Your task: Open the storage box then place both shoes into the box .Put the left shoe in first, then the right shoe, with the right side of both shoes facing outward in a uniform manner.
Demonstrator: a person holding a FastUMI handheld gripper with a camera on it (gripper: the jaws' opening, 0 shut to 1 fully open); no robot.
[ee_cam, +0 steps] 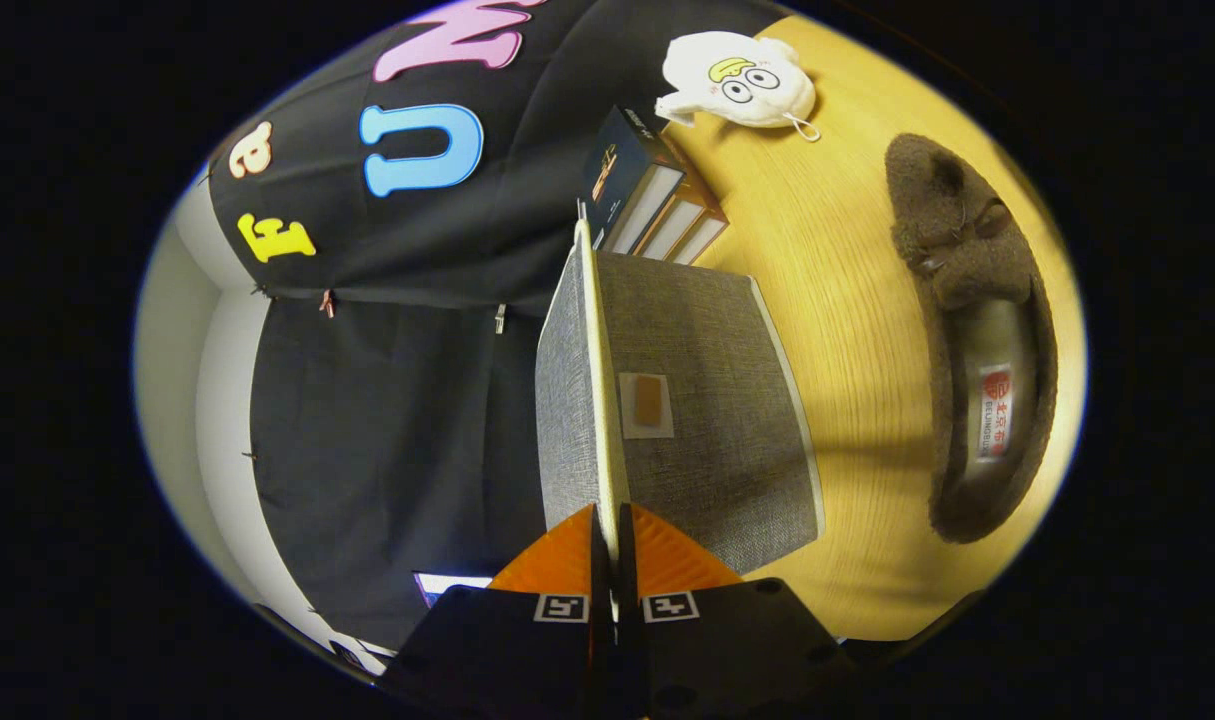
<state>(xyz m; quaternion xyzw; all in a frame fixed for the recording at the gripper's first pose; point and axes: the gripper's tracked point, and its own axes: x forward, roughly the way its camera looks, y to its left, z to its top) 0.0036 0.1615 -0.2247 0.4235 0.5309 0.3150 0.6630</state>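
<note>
My gripper (612,525) is shut on the thin pale edge of the grey fabric storage box's lid (599,400), which runs straight ahead from between the two fingers. Grey cloth shows on both sides of that edge. The face to the right of it (727,400) has a pale border and carries a small tan patch (647,405). A brown fuzzy shoe (967,260) with a grey insole lies on the wooden table (837,250), apart from the box and to the right of the fingers.
Three books (652,200) stand together just beyond the box's far end. A white plush toy (737,80) lies past them on the table. The booth's black cloth wall (387,400) hangs to the left of the box.
</note>
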